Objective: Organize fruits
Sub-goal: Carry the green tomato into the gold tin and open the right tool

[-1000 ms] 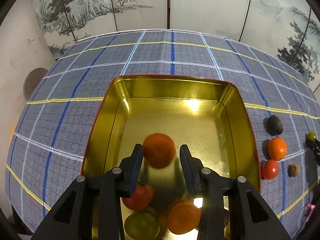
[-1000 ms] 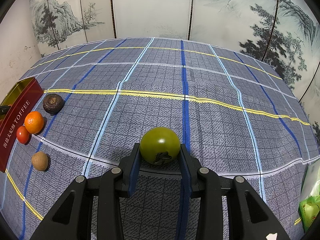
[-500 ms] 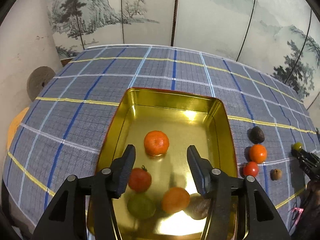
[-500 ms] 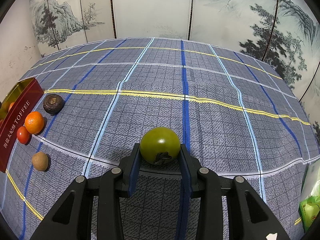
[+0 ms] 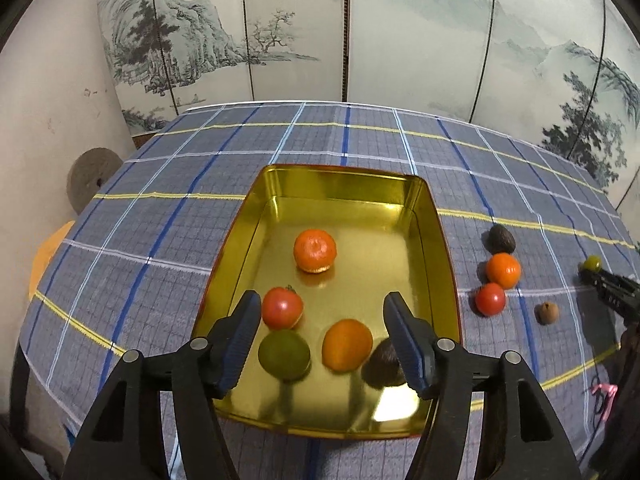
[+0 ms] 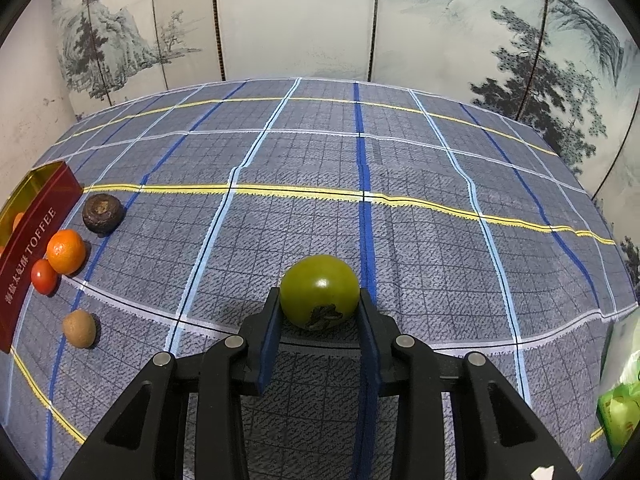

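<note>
A gold-lined tin (image 5: 436,240) holds a mandarin (image 5: 315,250), a red tomato (image 5: 282,307), a green fruit (image 5: 284,354), an orange (image 5: 347,345) and a dark fruit (image 5: 384,364). My left gripper (image 5: 322,304) hovers above the tin's near half, its jaws opening with nothing between them. To the right, low over the checked cloth, my right gripper (image 6: 319,300) is closing tighter on a green tomato (image 6: 319,291), and its pads press both sides. Between that gripper and the tin lie a dark fruit (image 6: 102,208), an orange (image 6: 66,251), a red tomato (image 6: 43,276) and a small brown fruit (image 6: 79,328).
The tin's red outer wall (image 6: 36,236) reads TOFFEE. A green packet (image 6: 620,404) sits at the cloth's right edge. A painted folding screen (image 5: 360,40) stands behind the table. Left of the table is a round grey object (image 5: 90,184) by the wall.
My left gripper let go of the mandarin, which now rests in the tin. That gripper opened wider and drew back and up. The right gripper kept still on the green tomato.
</note>
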